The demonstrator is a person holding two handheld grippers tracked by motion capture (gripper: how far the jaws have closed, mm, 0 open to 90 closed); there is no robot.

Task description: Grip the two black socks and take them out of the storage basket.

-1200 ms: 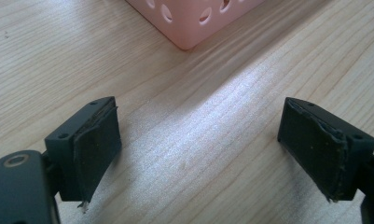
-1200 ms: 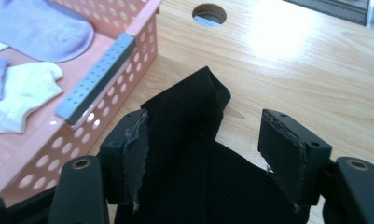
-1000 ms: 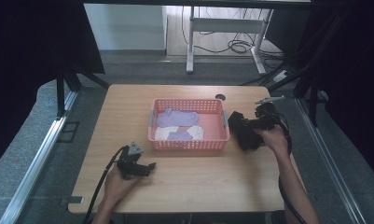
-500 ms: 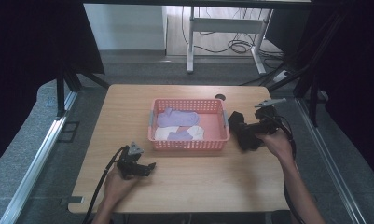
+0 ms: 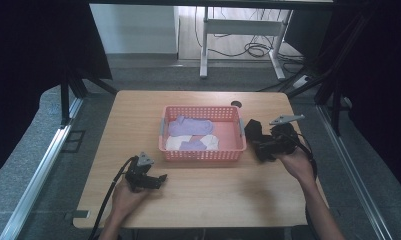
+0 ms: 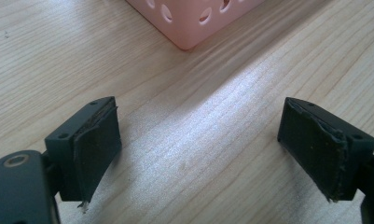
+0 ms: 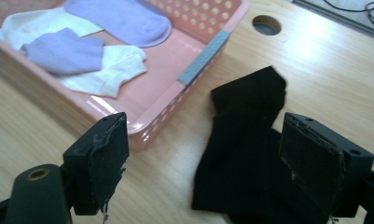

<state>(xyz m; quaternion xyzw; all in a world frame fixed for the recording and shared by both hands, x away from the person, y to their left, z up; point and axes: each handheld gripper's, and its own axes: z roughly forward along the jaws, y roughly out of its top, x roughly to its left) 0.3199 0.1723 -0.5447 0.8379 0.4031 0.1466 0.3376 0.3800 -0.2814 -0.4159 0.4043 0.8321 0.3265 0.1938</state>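
At right of the pink perforated plastic basket (image 5: 203,150), on the light wood table (image 5: 208,195): right gripper (image 5: 262,145) w/ jaws spread wide, just been opening, nothing clamped. In the right gripper view the black sock (image 7: 243,154) lies flat on the wood between and beyond the two pads, touching neither that I can tell; its upper corner sits just beside the basket's right end w/ grey handle strip. High view puts the sock at the basket's right wall, near side of the round cable hole (image 5: 236,104) in the tabletop.

Left gripper (image 5: 155,179) near-left of the basket, low over the table, jaws also wide apart, bare wood between them; a basket corner shows ahead of it in the left gripper view.

Count: 1 basket; 1 black sock outside it; inside, approx 4 pieces: 2 lilac socks (image 7: 124,18), one long at far side and one folded nearer, plus 2 white socks (image 7: 110,70) under and beside them. Exact sock count partly hidden by overlap. 2 grippers.

Pose: right hand (image 5: 295,165) comes in from near-right, forearm angled toward far-left, gripper pointing left at the basket end, grey plate on top. Left hand (image 5: 125,197) rests near the table's near edge, gripper pointing right, cable trailing back toward near-left.
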